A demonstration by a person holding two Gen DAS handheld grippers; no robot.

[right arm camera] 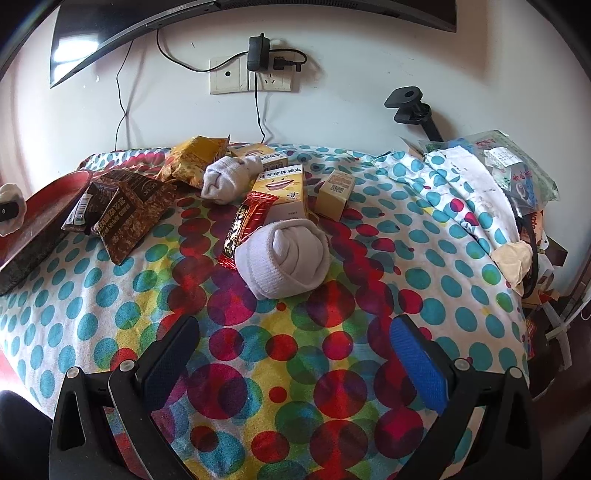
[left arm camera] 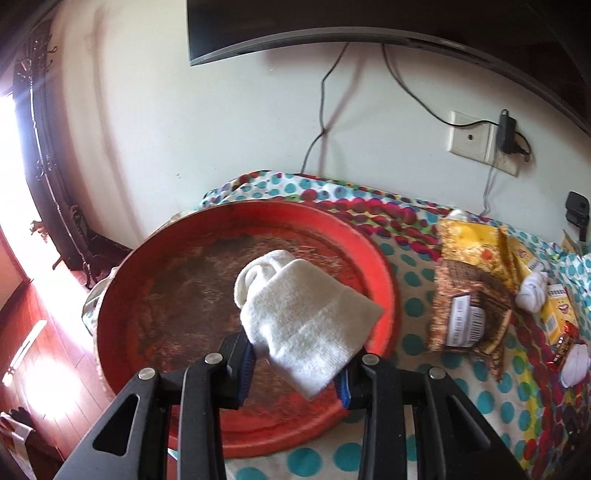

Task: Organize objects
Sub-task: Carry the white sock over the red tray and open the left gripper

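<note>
1. Socks rolled into a white bundle (left arm camera: 306, 314) sit clamped between the blue pads of the left gripper (left arm camera: 295, 373), held above the worn bottom of a red tray (left arm camera: 384, 273).
2. The red tray rests at the left end of a table covered with a dotted cloth (right arm camera: 295, 369), below a screen (left arm camera: 332, 22) mounted on the white wall.
3. The right gripper (right arm camera: 295, 358) stands with its fingers wide apart over the cloth, nothing between them.
4. Just beyond it lies a second rolled sock bundle (right arm camera: 282, 258), touching a red candy wrapper (right arm camera: 247, 225) on its left.
5. Behind that stands a yellow box (right arm camera: 286, 192), with a smaller pale box (right arm camera: 334, 195) just beside it on the right.
6. A third sock bundle (right arm camera: 227, 177) lies further back, near yellow snack packets (right arm camera: 192, 158).
7. Brown snack packets (right arm camera: 125, 214) lean against the tray's edge.
8. A wall socket (right arm camera: 251, 75) with a black adapter plugged in is above the table.
</note>
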